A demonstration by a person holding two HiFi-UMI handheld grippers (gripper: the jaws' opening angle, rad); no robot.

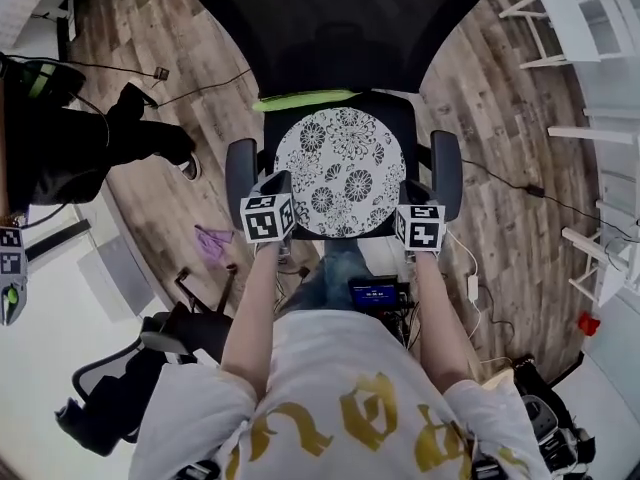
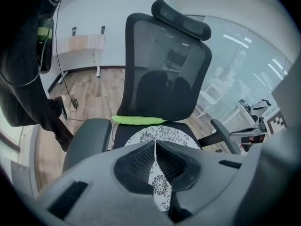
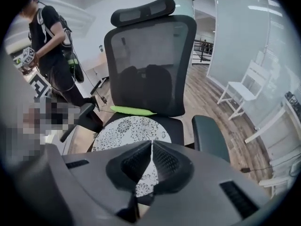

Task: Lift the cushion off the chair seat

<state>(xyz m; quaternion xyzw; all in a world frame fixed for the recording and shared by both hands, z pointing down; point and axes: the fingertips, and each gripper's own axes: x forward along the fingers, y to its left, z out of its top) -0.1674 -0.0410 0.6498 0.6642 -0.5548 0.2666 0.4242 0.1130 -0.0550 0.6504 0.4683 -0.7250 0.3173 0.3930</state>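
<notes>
A round white cushion (image 1: 340, 173) with a black flower print lies flat on the black seat of an office chair (image 1: 400, 118). My left gripper (image 1: 281, 180) hangs over the cushion's near left edge, and my right gripper (image 1: 413, 188) over the near right edge by the armrest. In the left gripper view the left gripper (image 2: 154, 142) is shut with nothing in it, and the cushion (image 2: 164, 133) shows just beyond its tips. The right gripper (image 3: 151, 142) is also shut and empty, with the cushion (image 3: 127, 128) below and ahead of it.
A green strip (image 1: 302, 99) lies at the back of the seat. Padded armrests (image 1: 240, 168) (image 1: 447, 168) flank the cushion. A person in dark clothes (image 3: 51, 36) stands to the left. White chairs (image 1: 570, 18) line the right side, and cables (image 1: 520, 188) cross the wood floor.
</notes>
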